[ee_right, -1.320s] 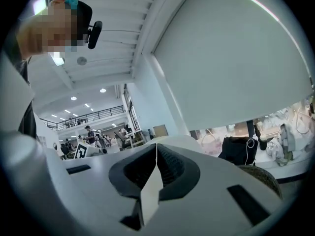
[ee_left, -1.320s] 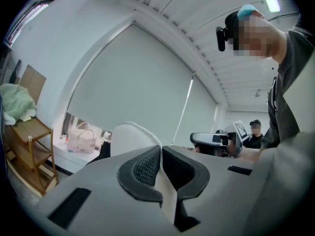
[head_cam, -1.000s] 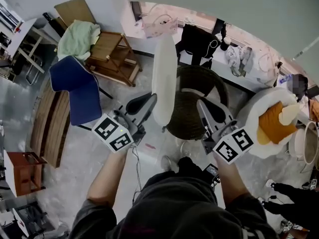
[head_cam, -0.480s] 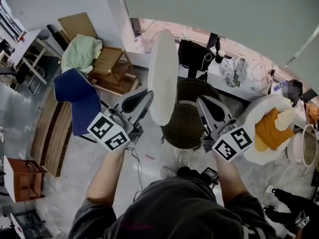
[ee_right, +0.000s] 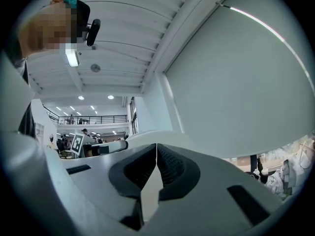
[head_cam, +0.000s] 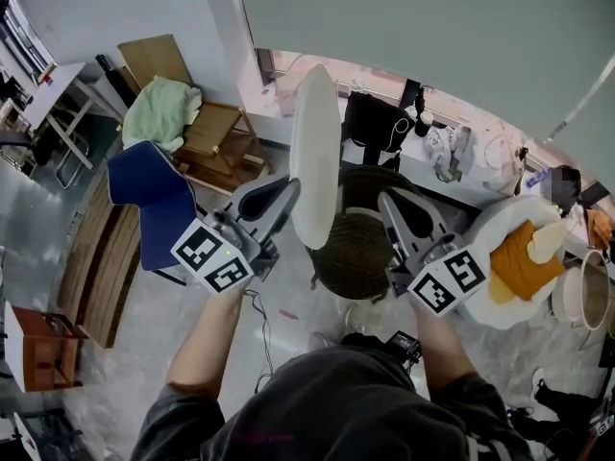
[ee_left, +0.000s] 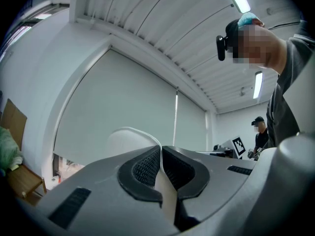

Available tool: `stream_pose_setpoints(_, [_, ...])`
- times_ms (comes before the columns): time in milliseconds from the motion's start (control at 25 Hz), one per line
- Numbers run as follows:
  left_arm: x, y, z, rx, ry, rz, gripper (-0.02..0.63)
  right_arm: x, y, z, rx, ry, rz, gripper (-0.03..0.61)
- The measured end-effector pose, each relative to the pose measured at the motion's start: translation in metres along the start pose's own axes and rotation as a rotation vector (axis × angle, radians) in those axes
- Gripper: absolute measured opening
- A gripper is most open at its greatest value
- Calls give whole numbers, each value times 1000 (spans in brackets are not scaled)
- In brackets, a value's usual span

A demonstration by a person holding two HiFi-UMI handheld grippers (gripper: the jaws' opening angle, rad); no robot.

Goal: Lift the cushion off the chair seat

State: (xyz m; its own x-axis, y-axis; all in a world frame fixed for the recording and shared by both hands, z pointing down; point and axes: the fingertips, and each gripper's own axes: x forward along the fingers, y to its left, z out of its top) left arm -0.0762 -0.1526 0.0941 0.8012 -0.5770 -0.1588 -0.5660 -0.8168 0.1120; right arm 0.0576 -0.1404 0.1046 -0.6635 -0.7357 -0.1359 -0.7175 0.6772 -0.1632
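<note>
The white cushion (head_cam: 315, 152) hangs in the air, seen edge-on, above the dark wicker chair (head_cam: 357, 248). My left gripper (head_cam: 288, 192) is shut on the cushion's edge. In the left gripper view the pale fabric runs between the pads of the left gripper (ee_left: 160, 154), and the cushion (ee_left: 129, 141) bulges beyond them. My right gripper (head_cam: 387, 203) sits just right of the cushion. In the right gripper view the right gripper (ee_right: 156, 154) has its jaws closed on a thin pale strip, with the cushion (ee_right: 147, 135) right above the tips.
A blue chair (head_cam: 154, 195) stands at the left, with a wooden chair (head_cam: 216, 118) holding green cloth behind it. At the right is a white round seat (head_cam: 485, 224) with an orange cushion (head_cam: 519, 257). A wooden stool (head_cam: 34, 349) stands near left. Another person (ee_left: 258, 134) stands farther off.
Both grippers have risen with the cushion, which now hangs higher above the wicker chair. The jaws have stayed closed.
</note>
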Motion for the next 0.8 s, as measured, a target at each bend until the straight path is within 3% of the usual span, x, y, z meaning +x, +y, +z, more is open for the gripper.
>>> stream_pose_setpoints(800, [-4,0,7,5,-14,7,18,1,3,5,-2,-6,-2,14])
